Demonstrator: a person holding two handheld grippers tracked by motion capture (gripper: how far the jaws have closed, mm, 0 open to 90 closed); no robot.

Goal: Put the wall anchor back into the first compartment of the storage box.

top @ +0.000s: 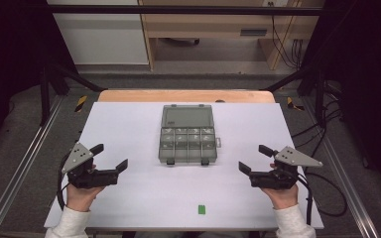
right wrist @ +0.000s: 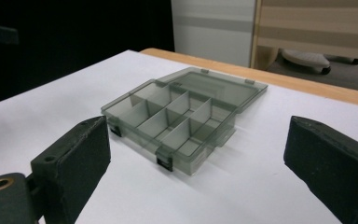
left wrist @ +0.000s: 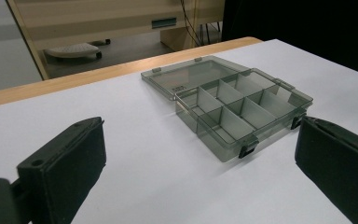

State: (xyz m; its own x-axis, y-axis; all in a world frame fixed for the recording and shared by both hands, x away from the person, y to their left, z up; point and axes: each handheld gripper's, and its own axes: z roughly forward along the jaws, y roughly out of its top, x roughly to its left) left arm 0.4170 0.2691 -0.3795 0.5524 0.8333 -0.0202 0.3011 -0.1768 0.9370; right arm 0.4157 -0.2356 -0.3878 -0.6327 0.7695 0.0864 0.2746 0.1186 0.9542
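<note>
- A smoky grey plastic compartment box [top: 187, 135] sits at the middle of the high view, on the white bench [top: 129, 198], a little above the frame's centre.
- Its lid [top: 187, 117] is swung fully open and lies flat on the bench on the far side of the tray, joined along the hinge edge.
- The tray is split by dividers into 2 rows of 4 small cells; whether anything lies in them is too small to tell.
- 2 dark latches [top: 170, 162] hang off the near edge of the tray.
- The left gripper [top: 111, 156] is at the lower left of the high view, held in a hand [top: 81, 194] with a white sleeve; its jaws stand wide apart with nothing between them, well apart from the box.
- In the left gripper view the box [left wrist: 242, 108] lies right of centre, beyond the 2 black jaws.
- The right gripper [top: 254, 158] is at the lower right of the high view; its jaws also gape wide and hold nothing, well apart from the box.
- In the right gripper view the box [right wrist: 177, 123] sits at the centre, between and beyond the jaws.
- A small green tag [top: 202, 209] lies near the bottom edge of the bench, between the 2 hands.
</note>
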